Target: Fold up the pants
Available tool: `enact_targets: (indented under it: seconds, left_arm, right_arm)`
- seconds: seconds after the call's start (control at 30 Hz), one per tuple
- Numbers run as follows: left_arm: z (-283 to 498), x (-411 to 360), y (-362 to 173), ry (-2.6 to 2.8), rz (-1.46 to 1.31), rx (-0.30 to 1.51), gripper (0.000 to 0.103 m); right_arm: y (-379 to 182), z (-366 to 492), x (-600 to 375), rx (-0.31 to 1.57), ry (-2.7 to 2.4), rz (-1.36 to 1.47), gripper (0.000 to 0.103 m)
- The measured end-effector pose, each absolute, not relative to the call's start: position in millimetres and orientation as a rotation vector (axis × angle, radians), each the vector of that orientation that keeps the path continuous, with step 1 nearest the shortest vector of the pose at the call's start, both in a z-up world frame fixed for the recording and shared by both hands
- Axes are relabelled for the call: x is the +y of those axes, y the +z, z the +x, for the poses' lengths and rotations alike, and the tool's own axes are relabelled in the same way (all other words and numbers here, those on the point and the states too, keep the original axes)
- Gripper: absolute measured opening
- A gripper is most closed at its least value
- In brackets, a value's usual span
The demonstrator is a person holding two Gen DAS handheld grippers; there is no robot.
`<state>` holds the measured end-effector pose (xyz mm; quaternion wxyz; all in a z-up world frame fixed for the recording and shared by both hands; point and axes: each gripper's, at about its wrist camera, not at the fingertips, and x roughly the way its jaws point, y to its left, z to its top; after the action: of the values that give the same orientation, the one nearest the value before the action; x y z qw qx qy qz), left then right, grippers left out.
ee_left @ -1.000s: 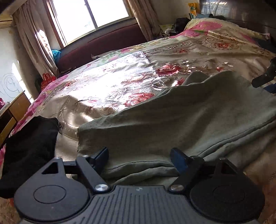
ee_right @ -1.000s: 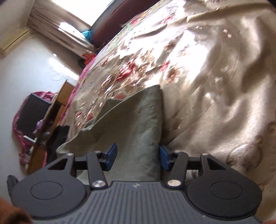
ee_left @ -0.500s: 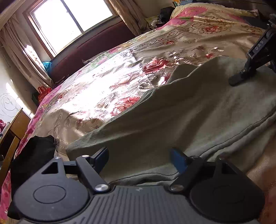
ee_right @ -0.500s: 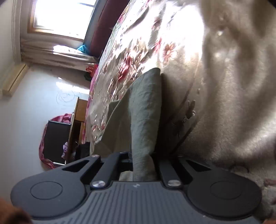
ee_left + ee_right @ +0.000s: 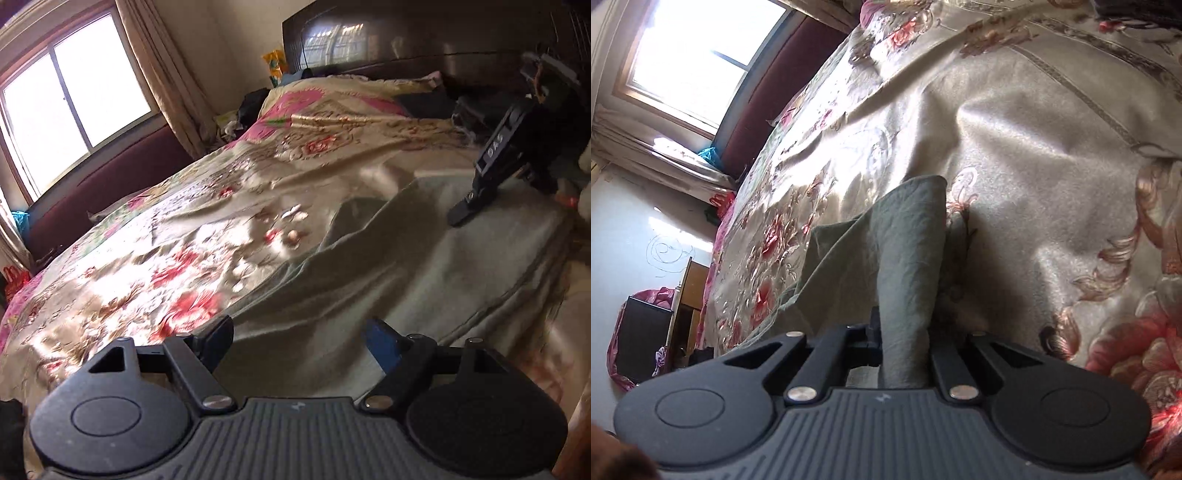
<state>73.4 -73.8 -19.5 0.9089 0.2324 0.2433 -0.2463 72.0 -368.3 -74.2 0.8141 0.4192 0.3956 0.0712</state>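
Right tool (image 5: 905, 343) angled down, clamped on pants (image 5: 908, 266); left tool (image 5: 301, 341) angled down, spread over pants.

Grey-green pants (image 5: 388, 280), shiny beige bedspread (image 5: 192, 236) with red and pink flowers, dark brown headboard (image 5: 406, 33), beige curtain (image 5: 166, 74), maroon window ledge (image 5: 110, 192)

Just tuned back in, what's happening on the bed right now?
A person is folding grey-green pants spread on a floral bedspread, with a handheld gripper in each hand. The right gripper is shut on a bunched edge of the fabric and holds it raised off the bed. The left gripper is open, its fingers either side of the cloth near the other end, gripping nothing.
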Motion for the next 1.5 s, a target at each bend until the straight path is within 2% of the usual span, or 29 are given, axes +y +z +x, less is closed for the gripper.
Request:
enact_targets:
  seconds: [0.13,0.27,0.33,0.43,0.57,0.73,0.9,1.03,1.2,1.33,1.5]
  left_arm:
    - [77.8,-106.7,-20.3,-0.466,0.472,0.433,0.092]
    - [91.6,-118.2,-29.5,-0.292,0.584,0.375,0.092]
    - [105.2,-120.8,-45.0,-0.253,0.622,0.402,0.092]
    - [133.0,-120.5,-71.9,-0.231,0.622,0.574,0.092]
    - [133.4,-117.6,-53.4,-0.19,0.553,0.503,0.092]
    - [159.7,-139.6,-78.1,-0.188,0.667,0.571,0.092]
    - [164.8,-139.5,-63.9,-0.146,0.658,0.551,0.092]
    - [125.3,-110.6,-48.9,-0.189,0.6,0.495,0.091]
    - [69.7,-86.5,-72.0,-0.249,0.736,0.508,0.091]
    - [68.3,-68.5,-61.6,-0.274,0.676,0.585,0.092]
    - [60.6,-55.4,-38.9,-0.266,0.573,0.505,0.092]
  right_arm:
    - [-83.3,64.8,-370.8,0.846,0.148,0.916,0.006]
    - [-83.0,63.2,-373.0,0.833,0.146,0.923,0.006]
    - [-83.6,60.7,-376.6,0.824,0.143,0.94,0.006]
    - [-79.8,57.5,-375.8,0.813,0.153,0.936,0.006]
    - [-74.2,58.6,-372.3,0.81,0.15,0.922,0.006]
    - [-75.7,60.4,-370.4,0.819,0.143,0.924,0.006]
    - [-70.7,57.5,-370.8,0.817,0.14,0.924,0.006]
    - [-61.7,58.7,-369.6,0.798,0.14,0.917,0.005]
    - [-47.2,65.2,-356.6,0.81,0.136,0.865,0.005]
    - [-27.1,66.6,-342.2,0.816,0.134,0.799,0.005]
    - [-11.1,70.9,-327.6,0.834,0.108,0.707,0.005]
